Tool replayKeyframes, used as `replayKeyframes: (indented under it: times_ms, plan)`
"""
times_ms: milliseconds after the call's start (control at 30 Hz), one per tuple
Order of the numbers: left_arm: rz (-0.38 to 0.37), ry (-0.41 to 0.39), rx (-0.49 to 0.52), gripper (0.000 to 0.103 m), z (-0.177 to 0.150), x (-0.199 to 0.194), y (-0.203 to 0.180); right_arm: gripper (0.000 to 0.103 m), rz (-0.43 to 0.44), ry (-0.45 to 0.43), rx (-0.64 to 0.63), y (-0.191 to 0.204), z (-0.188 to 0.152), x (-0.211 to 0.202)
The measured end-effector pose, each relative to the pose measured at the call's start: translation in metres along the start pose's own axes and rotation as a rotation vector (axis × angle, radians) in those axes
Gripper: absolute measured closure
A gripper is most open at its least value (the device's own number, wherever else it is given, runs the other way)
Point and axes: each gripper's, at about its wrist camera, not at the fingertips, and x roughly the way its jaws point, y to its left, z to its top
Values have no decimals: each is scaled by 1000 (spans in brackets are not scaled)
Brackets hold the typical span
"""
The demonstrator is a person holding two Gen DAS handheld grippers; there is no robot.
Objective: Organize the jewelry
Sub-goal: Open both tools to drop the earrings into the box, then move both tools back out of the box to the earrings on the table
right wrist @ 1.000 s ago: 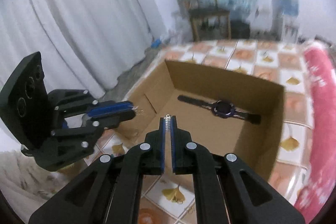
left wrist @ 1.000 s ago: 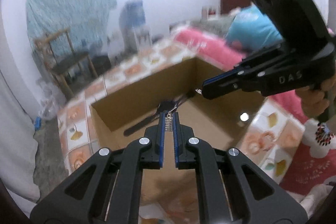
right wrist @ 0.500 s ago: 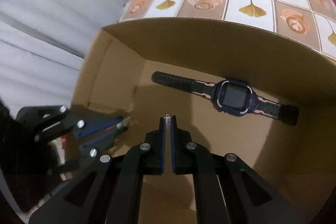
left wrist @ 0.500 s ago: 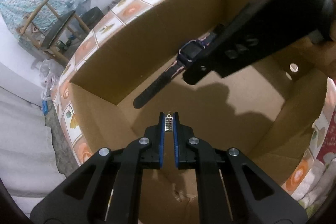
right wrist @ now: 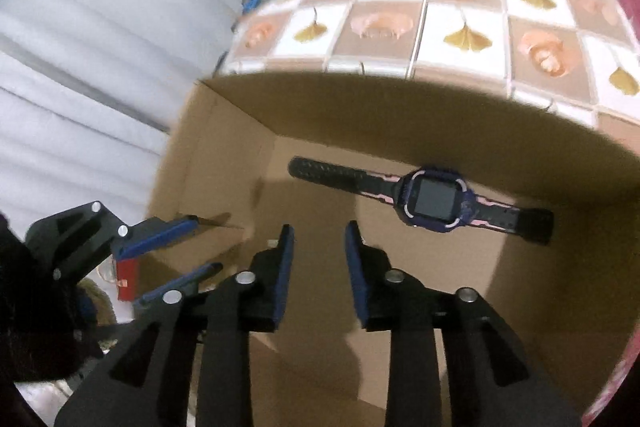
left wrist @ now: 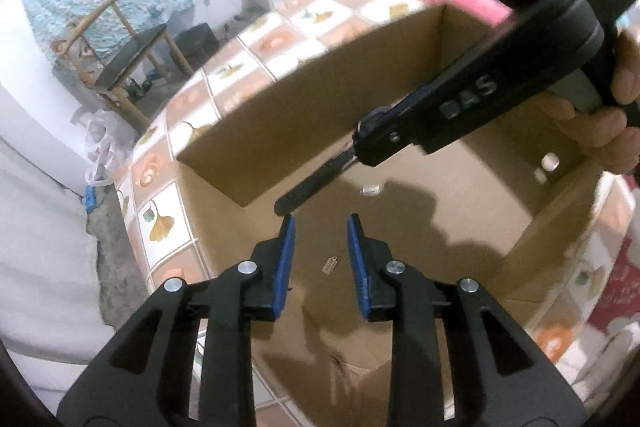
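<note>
Dropping earrings into box (left wrist: 404, 75): left gripper (left wrist: 320, 259) and right gripper (right wrist: 318, 263) opening, empty; earring (left wrist: 330, 264) loose. Next: fetch more jewelry.

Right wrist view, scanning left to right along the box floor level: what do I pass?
Left hand-held gripper → right hand-held gripper, its jaws opening with nothing between them → smartwatch lying flat in the cardboard box.

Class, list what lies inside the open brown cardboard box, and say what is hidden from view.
Inside the brown cardboard box lie a purple-and-black smartwatch and two small silver ladder-shaped earrings. In the left wrist view, the black right gripper covers most of the watch.
</note>
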Motion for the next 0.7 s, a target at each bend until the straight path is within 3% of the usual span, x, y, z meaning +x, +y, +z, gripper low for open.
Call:
replayKeyframes:
  times_ms: [167, 300, 367, 400, 567, 700]
  plan:
    - [-7, -183, -82, 62, -21, -67, 3, 65, 52, -159, -75, 19, -33, -73]
    - [11, -327, -108, 44, -60, -117, -13, 56, 111, -294, -132, 30, -95, -132]
    - [3, -356, -124, 42, -83, -129, -24, 55, 130, -325, -144, 31, -129, -145]
    - [0, -368, -135, 37, -92, -131, -29, 55, 143, -336, -151, 31, -151, -149]
    - [-63, -394, -271, 36, -145, -109, -67, 55, 109, -366, -67, 14, -216, -124]
    - [-1, -381, -255, 36, -165, -82, -105, 55, 86, -349, 68, -8, -247, -91]
